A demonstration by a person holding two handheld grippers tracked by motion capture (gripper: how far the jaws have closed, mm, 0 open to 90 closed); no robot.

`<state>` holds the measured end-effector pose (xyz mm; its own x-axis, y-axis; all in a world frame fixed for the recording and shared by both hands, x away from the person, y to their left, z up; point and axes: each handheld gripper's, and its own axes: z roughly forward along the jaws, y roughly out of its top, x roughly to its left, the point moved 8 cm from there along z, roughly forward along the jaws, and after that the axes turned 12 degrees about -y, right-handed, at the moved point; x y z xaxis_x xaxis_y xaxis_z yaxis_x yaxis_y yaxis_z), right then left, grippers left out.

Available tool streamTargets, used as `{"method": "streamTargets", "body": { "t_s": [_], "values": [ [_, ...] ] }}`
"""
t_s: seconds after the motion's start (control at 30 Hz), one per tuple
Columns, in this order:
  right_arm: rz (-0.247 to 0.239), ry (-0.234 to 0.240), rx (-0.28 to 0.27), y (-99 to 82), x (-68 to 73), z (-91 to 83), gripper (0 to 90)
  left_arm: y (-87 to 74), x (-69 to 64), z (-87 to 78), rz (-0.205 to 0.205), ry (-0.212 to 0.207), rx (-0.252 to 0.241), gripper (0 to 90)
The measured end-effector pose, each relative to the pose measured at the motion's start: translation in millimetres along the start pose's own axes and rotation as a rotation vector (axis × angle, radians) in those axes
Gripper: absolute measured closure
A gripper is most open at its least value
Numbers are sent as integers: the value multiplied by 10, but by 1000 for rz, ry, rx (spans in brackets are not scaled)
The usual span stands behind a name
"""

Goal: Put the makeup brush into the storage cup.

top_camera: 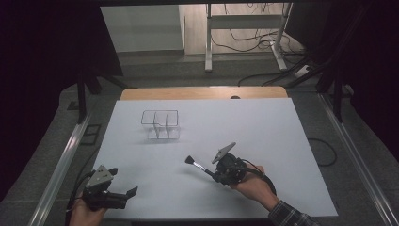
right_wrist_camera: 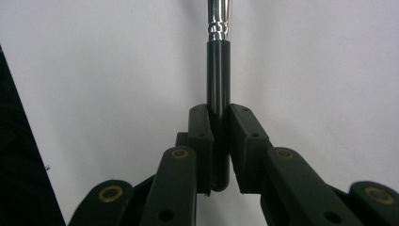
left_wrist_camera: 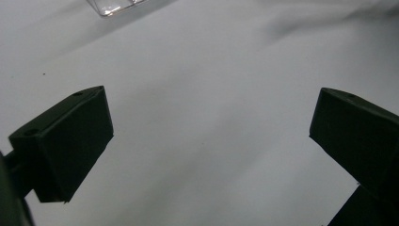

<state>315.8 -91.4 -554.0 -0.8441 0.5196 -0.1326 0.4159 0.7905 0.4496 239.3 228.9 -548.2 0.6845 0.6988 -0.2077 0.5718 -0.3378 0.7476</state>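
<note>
Near the table's [top_camera: 141, 188] front right, above the white surface: one makeup brush [top_camera: 200, 166], slim, with a black handle, a silver ferrule and a dark bristle tuft.

Holder: right gripper [top_camera: 217, 177], jaws closed tight on the butt end of the handle. In the right gripper view the two pads pinch the black handle [right_wrist_camera: 218, 94] from either side, the rounded butt sitting just below them, the ferrule [right_wrist_camera: 219, 19] running straight out ahead.

Long axis: in line with the jaws, not across them. In the high view the brush points up and to the left from the gripper, bristle end [top_camera: 189, 160] leading, handle end in the grip.

Bearing to target: clear divided organiser [top_camera: 160, 125], two or more compartments, standing farther back and to the left, well apart from the bristle tip. The brush's axis already aims roughly toward it; the coming move is judged to be a carry along that line, then a tilt to stand or drop the brush into a compartment.

Second tool: left gripper [top_camera: 123, 183], at the front left corner, jaws spread wide with nothing between them; bare table shows between its two pads [left_wrist_camera: 66, 141] in the left gripper view, and a corner of the organiser [left_wrist_camera: 113, 7] at the top edge.

Nearer hand: right, which also bears the brush.
</note>
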Motion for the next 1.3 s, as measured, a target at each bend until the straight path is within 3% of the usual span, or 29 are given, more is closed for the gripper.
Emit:
{"method": "streamTargets", "body": {
  "t_s": [0.2,0.4,0.6,0.8,1.07,1.3],
  "values": [
    [3,-5,-40,-4,-18,-63,789,7,-17,21,-21,-36,-4,0],
    [-1,-13,-52,-18,11,-59,788,37,-23,6,-45,-64,-43,2],
    [-13,-13,-83,7,55,-102,789,50,-29,8,-22,-65,-47,0],
    [-3,-16,-113,9,47,-155,788,73,-47,22,-30,-81,-54,0],
    [19,-22,-158,3,43,-271,788,161,-129,79,-80,-130,-62,0],
    [42,-31,-195,-25,11,-391,788,253,-191,140,-73,-150,-67,0]
  ]
}}
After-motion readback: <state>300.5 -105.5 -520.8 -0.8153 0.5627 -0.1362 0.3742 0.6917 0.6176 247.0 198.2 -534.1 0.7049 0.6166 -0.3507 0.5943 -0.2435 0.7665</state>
